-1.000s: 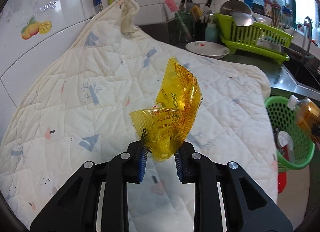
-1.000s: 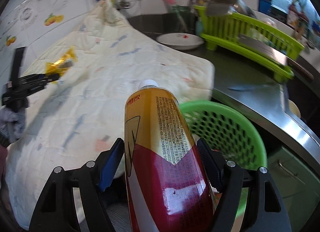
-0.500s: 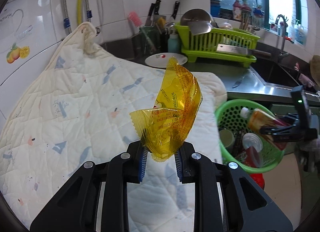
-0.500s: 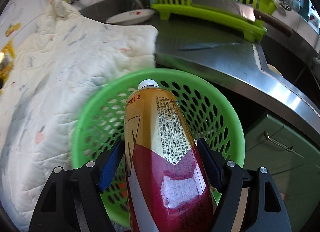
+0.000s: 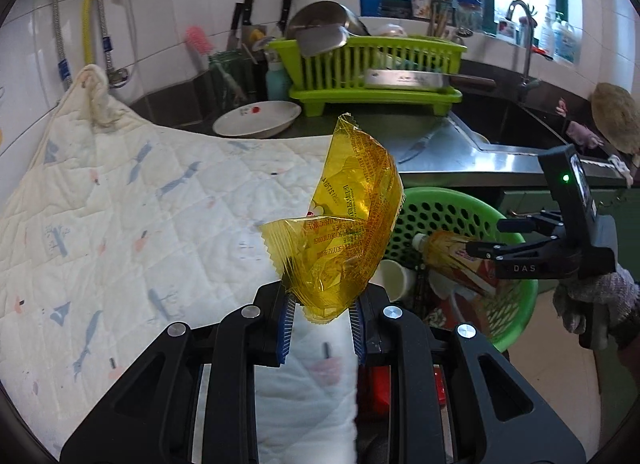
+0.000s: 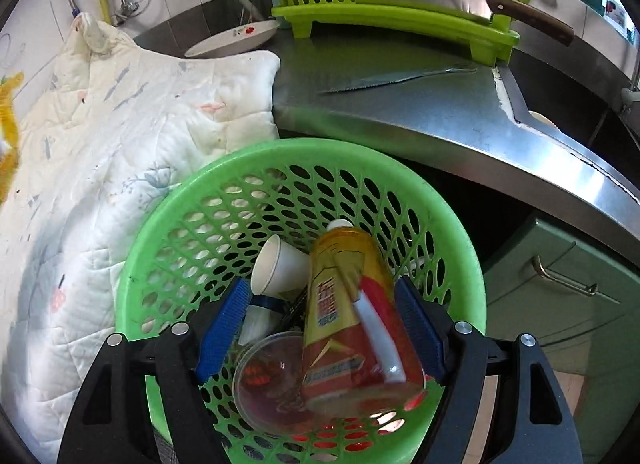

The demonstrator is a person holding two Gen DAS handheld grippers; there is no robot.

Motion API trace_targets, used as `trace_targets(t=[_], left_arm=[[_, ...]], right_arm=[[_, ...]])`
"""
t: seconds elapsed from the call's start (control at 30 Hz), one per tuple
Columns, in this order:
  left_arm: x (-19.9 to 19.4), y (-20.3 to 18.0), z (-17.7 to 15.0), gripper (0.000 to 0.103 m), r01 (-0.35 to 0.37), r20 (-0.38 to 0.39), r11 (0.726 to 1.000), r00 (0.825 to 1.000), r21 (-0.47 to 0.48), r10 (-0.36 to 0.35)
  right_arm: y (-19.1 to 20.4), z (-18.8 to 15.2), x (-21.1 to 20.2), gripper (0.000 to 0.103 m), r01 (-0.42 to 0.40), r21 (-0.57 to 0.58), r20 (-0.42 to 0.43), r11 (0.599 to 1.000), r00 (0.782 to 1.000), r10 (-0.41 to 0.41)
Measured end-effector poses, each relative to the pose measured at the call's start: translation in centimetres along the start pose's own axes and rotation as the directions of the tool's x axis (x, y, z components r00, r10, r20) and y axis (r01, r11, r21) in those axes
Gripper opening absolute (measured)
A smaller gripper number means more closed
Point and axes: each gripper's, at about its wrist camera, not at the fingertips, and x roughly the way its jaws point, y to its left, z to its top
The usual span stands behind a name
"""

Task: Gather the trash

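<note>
A: Left wrist view, item one?
B: Left gripper (image 5: 320, 324), jaws narrowed onto a yellow wrapper (image 5: 340, 236): crinkled translucent film with a serrated edge, standing above the blue ribbed pads.

A: Surroundings?
B: Quilted cream cloth (image 5: 120, 215) with small prints; white plate (image 5: 256, 123); lime dish rack (image 5: 376, 71) with a cleaver lying across it. The wrapper hides part of the green basket (image 5: 516, 304). The right gripper (image 5: 492, 240), in a gloved hand (image 5: 592, 296), is over the basket at a bottle (image 5: 452, 260); contact is unclear from here.

A: Right wrist view?
B: Right gripper (image 6: 320, 328), jaws wide. The bottle (image 6: 352, 324), with a glossy yellow and red label, lies tilted between the pads inside the perforated green basket (image 6: 192, 223); the left pad stands clear of it, the right side is hard to judge. Beside it are a paper cup (image 6: 276, 268) and a clear round lid (image 6: 268, 376).

A: Also noted?
B: Serrated knife (image 6: 396, 77) on the steel counter (image 6: 440, 115).
</note>
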Motion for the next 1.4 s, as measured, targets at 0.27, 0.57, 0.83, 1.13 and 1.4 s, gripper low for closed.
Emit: trace_targets(t=[0.27,0.57,0.83,1.13,1.4], left_arm=[[4.2,-3.7,-0.3,0.023,0.054,-0.074,0.998,0.996,0.013,-0.052],[7.3,-5.5,-1.3,0.025,0.076,-0.145,0.997,0.987,0.008,-0.074],[8.0,-5.6,-1.7,0.026,0.081,-0.163,0.997,0.983,-0.008,-0.081],[7.3,-5.9,-1.9,0.058,0.079,-0.145,0.997,0.986,-0.003,-0.079],[4.5,-4.6,-2.0,0.076,0.060,-0.109,0.997,0.992,-0.038,-0.064]], right_arm=[[-1.4,-1.1,-3.3,0.074,-0.023,0.053,0.052,0.998,0.998,0.020],[-2.6,-2.4,-6.2,0.079,-0.009,0.089,0.109,0.996,0.994,-0.001],[-1.9,-4.1,-8.0,0.085,-0.002,0.076,0.140,0.997,0.990,-0.008],[-1.2,-6.0,-8.9,0.087,-0.006,0.097,0.151,0.995,0.988,-0.009],[-0.2,-6.7,-10.6,0.089,-0.019,0.121,0.180,0.993,0.984,-0.003]])
